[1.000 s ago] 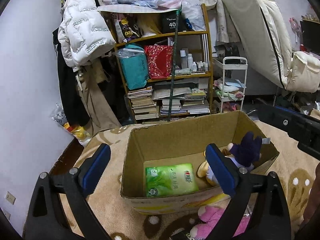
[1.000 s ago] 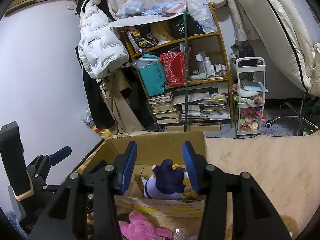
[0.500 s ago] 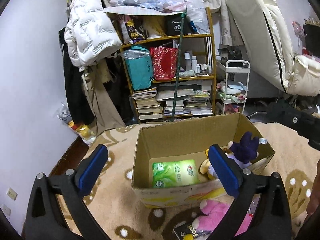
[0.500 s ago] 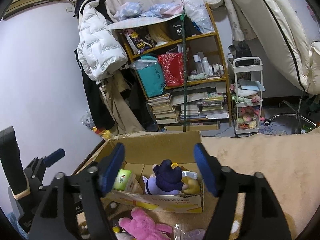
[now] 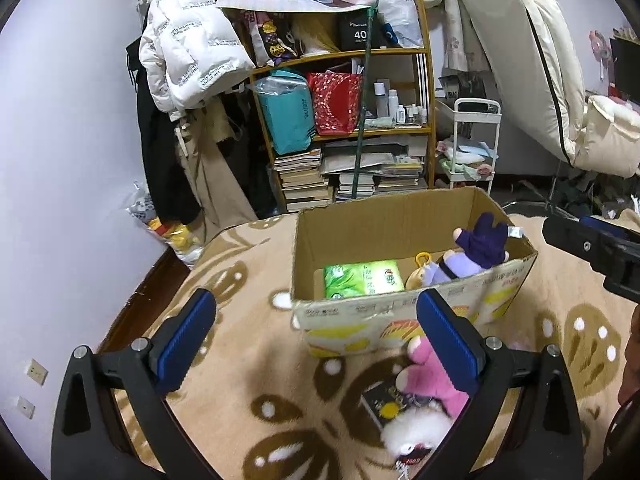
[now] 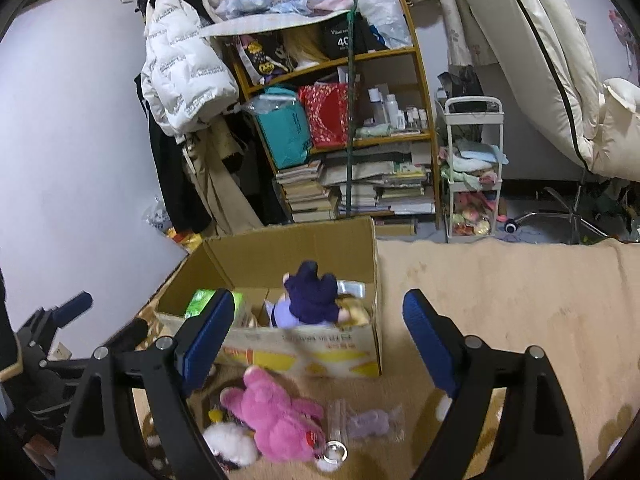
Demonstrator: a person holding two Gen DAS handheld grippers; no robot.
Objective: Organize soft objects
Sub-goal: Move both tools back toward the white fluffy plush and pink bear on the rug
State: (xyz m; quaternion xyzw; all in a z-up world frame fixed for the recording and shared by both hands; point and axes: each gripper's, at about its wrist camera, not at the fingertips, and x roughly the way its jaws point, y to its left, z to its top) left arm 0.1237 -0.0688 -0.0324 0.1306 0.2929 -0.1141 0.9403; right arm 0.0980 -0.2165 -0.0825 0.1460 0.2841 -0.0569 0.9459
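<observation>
Inside, cardboard box (image 6: 320,350) holds purple doll (image 6: 310,300), green pack (image 5: 362,279); both grippers' jaws apart.

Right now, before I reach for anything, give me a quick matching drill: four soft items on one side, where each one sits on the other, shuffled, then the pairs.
Things:
1. purple plush
2. pink plush
3. green tissue pack
4. white fluffy toy

Places:
A. on the carpet right in front of the cardboard box
B. flat on the box floor, at its left end
C. inside the box, at its right end
D. on the carpet, against the pink plush's left side

Pairs: 1-C, 2-A, 3-B, 4-D
</observation>
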